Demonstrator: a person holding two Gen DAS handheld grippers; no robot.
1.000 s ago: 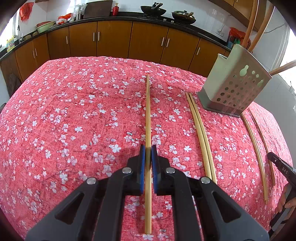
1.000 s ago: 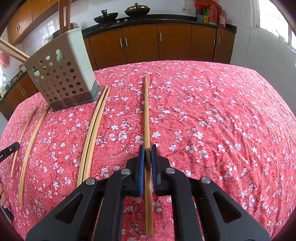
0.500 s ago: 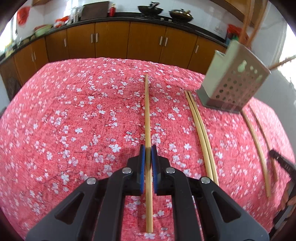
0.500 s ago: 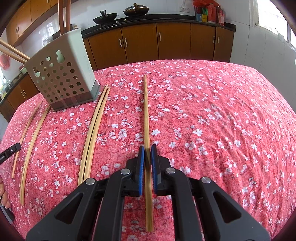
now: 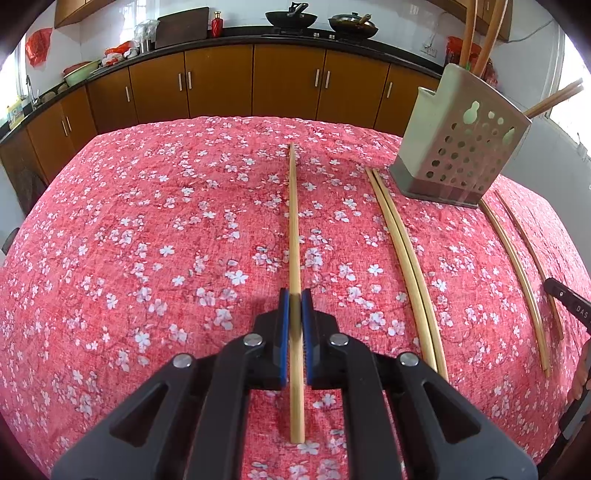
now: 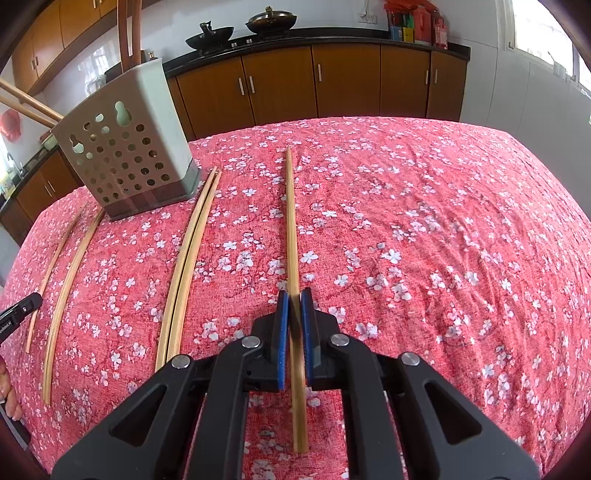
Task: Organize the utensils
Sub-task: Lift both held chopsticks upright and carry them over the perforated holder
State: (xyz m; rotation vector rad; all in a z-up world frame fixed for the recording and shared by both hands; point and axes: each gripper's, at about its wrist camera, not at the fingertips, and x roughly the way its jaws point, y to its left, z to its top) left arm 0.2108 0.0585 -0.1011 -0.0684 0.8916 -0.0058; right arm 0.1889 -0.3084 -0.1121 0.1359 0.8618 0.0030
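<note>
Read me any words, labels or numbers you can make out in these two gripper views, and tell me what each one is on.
"DAS": white letters on the right gripper at the left view's right edge; the rest is cut off.
White lettering on the left gripper at the right view's left edge: too small to read.
Labels on counter bottles and boxes: too blurred.

Each hand-held gripper, left [image 5: 295,302] and right [image 6: 294,302], is matte black plastic: blue ribbed pads on the fingers [image 5: 283,332], silver screw heads, triangular cut-outs at lower frame.
</note>
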